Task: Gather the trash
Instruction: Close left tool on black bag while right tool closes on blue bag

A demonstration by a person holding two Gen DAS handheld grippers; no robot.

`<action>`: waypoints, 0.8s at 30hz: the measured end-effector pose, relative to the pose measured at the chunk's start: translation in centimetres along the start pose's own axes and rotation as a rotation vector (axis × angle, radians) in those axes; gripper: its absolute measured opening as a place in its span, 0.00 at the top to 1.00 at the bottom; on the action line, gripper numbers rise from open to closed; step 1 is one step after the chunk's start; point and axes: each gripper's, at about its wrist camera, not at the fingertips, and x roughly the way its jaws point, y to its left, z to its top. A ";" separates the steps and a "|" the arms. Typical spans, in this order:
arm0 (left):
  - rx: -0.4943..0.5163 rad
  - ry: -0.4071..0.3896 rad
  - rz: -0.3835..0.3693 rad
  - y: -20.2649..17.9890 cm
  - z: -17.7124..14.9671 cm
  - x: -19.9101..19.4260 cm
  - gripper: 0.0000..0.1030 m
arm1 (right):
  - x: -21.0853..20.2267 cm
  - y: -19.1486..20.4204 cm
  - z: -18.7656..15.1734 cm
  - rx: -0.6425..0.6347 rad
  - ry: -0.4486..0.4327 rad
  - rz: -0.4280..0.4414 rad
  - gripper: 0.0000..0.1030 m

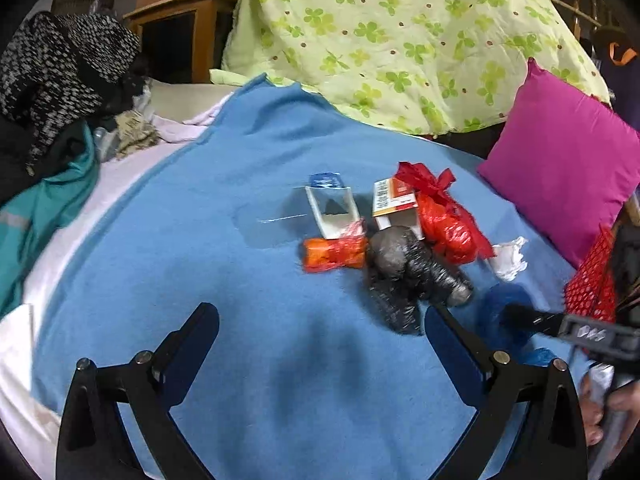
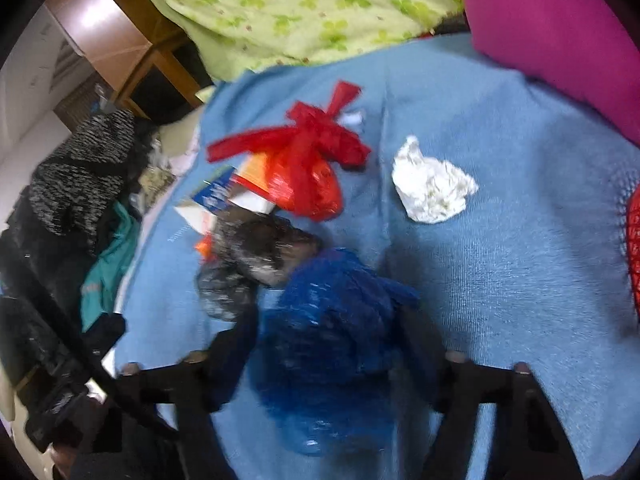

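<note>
Two grippers: the right gripper (image 2: 332,356) straddles a blue bag (image 2: 332,344) at lower centre, grip uncertain. Left gripper (image 1: 320,340) gapes wide, empty. Slick plastic could slip free.

Crinkly glossy plastic on the blue bag (image 2: 332,344) and red bag (image 2: 308,176), crumpled matt white paper (image 2: 432,188), all on the fuzzy blue cloth blanket (image 2: 500,260).
</note>
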 end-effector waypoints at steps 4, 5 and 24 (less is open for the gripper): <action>-0.014 -0.005 -0.067 -0.9 0.9 0.9 0.04 | 0.3 -0.9 0.2 0.028 -0.010 0.053 0.49; -0.010 0.003 -0.073 -1.4 1.1 1.3 0.05 | -0.1 -0.8 0.3 0.016 -0.027 0.057 0.51; -0.198 0.270 0.018 -7.8 3.6 12.2 0.44 | -13.9 -3.8 -0.8 -0.079 -0.599 0.038 0.53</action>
